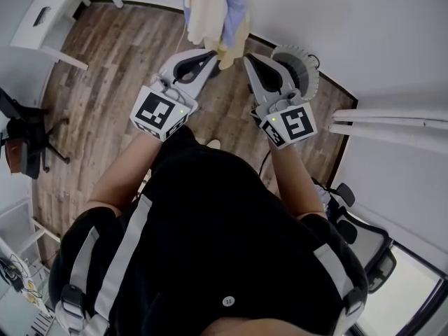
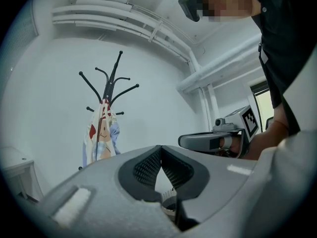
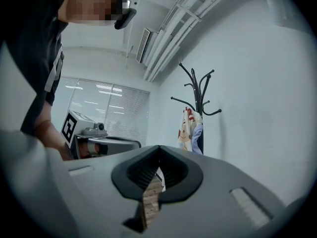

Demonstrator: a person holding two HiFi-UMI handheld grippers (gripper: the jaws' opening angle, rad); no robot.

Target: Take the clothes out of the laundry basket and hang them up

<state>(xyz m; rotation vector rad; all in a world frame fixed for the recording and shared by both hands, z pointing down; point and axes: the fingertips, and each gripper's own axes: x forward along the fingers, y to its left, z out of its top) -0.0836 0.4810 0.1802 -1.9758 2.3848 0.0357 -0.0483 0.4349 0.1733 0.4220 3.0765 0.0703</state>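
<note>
Both grippers are raised in front of the person, side by side. My left gripper (image 1: 212, 52) is shut with nothing between its jaws. My right gripper (image 1: 246, 57) is shut and empty too. Just beyond their tips hang pale yellow and blue clothes (image 1: 213, 12). In the left gripper view these clothes (image 2: 101, 133) hang on a black coat rack (image 2: 111, 83), well beyond the closed tips (image 2: 161, 150), with the right gripper (image 2: 213, 140) to the side. The right gripper view shows the same rack (image 3: 198, 88) and clothes (image 3: 190, 130). The round white laundry basket (image 1: 297, 65) stands on the floor, right of the right gripper.
A white desk (image 1: 49, 19) stands at the far left over the wood floor. A black stand (image 1: 21, 142) is at the left edge and an office chair (image 1: 364, 236) at the lower right. White pipes (image 1: 392, 121) run along the right wall.
</note>
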